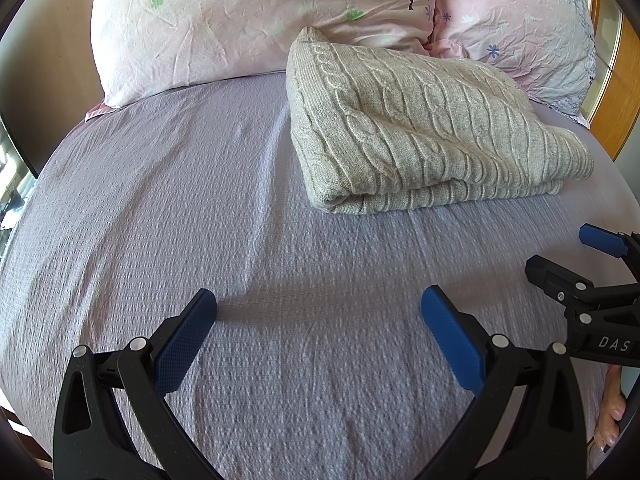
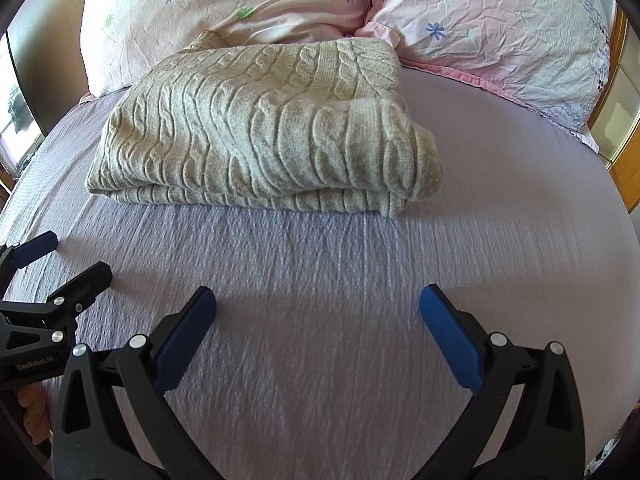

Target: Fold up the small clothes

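A beige cable-knit sweater lies folded in a thick rectangle on the lilac bedsheet, its far end against the pillows. It also shows in the right wrist view. My left gripper is open and empty, low over the sheet, in front and left of the sweater. My right gripper is open and empty, in front of the sweater. The right gripper shows at the right edge of the left wrist view. The left gripper shows at the left edge of the right wrist view.
Two pink flowered pillows lean at the head of the bed behind the sweater. A wooden headboard or frame stands at the far right. The bedsheet spreads around both grippers.
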